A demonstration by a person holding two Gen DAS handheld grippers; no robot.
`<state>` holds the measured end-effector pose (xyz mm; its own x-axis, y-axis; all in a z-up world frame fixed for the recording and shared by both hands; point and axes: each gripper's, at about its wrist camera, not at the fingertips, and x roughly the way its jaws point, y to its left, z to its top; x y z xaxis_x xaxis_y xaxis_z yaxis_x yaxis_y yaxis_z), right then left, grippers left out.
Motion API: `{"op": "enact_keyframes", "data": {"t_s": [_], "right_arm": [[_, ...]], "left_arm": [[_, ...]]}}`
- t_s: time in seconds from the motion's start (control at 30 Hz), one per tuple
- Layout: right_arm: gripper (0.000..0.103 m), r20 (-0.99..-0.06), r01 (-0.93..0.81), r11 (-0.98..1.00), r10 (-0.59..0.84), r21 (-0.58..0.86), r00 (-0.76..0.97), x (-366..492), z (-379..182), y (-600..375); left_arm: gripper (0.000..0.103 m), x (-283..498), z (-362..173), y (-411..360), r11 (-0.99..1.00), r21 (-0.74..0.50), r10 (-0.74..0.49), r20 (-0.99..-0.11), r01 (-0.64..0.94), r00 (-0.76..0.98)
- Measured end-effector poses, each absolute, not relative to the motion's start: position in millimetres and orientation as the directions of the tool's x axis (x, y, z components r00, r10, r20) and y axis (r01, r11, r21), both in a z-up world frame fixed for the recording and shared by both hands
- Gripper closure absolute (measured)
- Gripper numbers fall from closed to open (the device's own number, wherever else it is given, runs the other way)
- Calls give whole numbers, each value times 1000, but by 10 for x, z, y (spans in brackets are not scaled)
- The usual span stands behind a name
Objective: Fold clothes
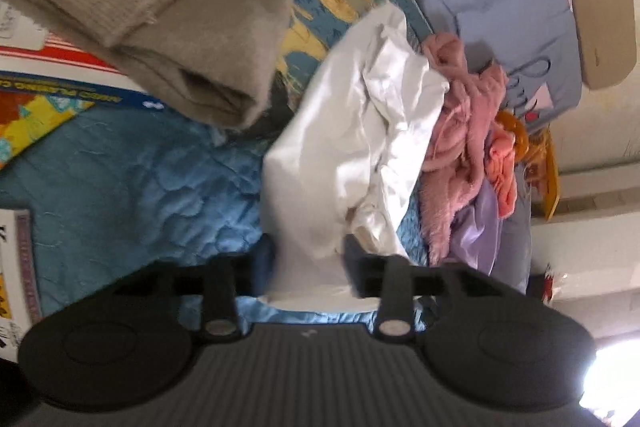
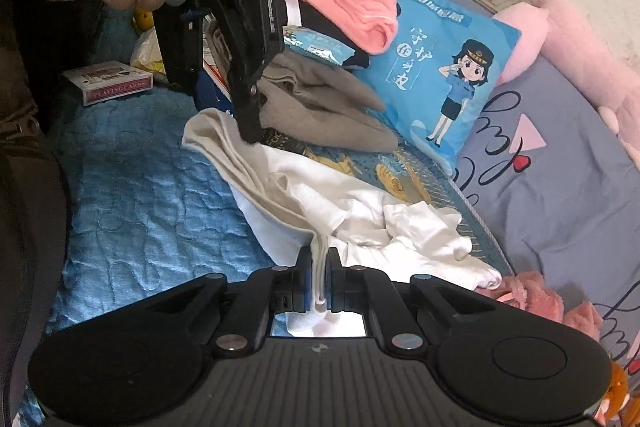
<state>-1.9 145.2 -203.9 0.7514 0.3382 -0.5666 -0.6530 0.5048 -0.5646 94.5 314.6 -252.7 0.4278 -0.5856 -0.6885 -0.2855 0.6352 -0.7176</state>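
Note:
A white garment [image 2: 344, 211] lies rumpled on the blue quilted mat [image 2: 140, 195]. My right gripper [image 2: 319, 267] is shut on its near edge, the cloth pinched between the blue pads. My left gripper [image 2: 250, 135], seen from the right wrist view with a hand on its handle, holds the far edge of the same garment. In the left wrist view the white garment [image 1: 352, 147] runs between the fingers of my left gripper [image 1: 308, 267], which grip it. A folded grey-brown sweater [image 1: 172, 11] lies beyond; it also shows in the right wrist view [image 2: 320, 107].
A blue cartoon pillow [image 2: 440, 75], a pink garment [image 2: 352, 11] on dark clothes, and a playing-cards box [image 2: 108, 83] lie at the back. Fluffy pink clothes [image 1: 464, 147] lie beside the white garment. A lilac sheet [image 2: 560, 207] lies to the right.

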Motion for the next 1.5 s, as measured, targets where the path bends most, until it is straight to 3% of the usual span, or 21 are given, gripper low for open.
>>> {"op": "enact_keyframes", "data": {"t_s": [0.07,0.1,0.23,0.57,0.83,1.07,1.23,1.33,1.37,1.5], "right_arm": [[97,-562,-645,521,335,-559,756,-27,-2040,1428],[97,-560,-643,526,334,-557,758,-34,-2042,1417],[97,-547,-634,532,337,-562,767,-99,-2064,1396],[97,-460,-558,608,330,-565,825,71,-1873,1252],[97,-383,-415,639,197,-648,903,1235,-1564,927],[97,-450,-346,707,44,-617,892,2665,-1589,721],[93,-628,-317,812,-76,-490,775,3337,-1972,689],[89,-637,-257,857,-104,-447,764,3328,-2070,666],[83,-633,-239,864,-113,-444,766,3296,-2067,654],[72,-563,-167,897,-104,-409,820,3029,-1858,540]], "left_arm": [[73,979,-2529,3063,649,-706,-585,-701,-282,407],[82,988,-2530,3034,653,-702,-584,-705,-283,402],[90,948,-2493,3069,639,-708,-568,-698,-300,437],[91,1115,-2106,3092,627,-759,-579,-604,-174,547],[90,2299,-1568,2815,744,-668,-534,-605,-11,591],[90,3706,-1477,2583,811,-585,-477,-650,11,591],[90,4262,-1699,2403,857,-506,-383,-750,-95,540],[90,4170,-1675,2386,893,-439,-316,-770,-101,554],[89,4110,-1618,2419,898,-428,-301,-763,-99,572],[80,3778,-1335,2517,926,-369,-236,-738,-85,632]]}}
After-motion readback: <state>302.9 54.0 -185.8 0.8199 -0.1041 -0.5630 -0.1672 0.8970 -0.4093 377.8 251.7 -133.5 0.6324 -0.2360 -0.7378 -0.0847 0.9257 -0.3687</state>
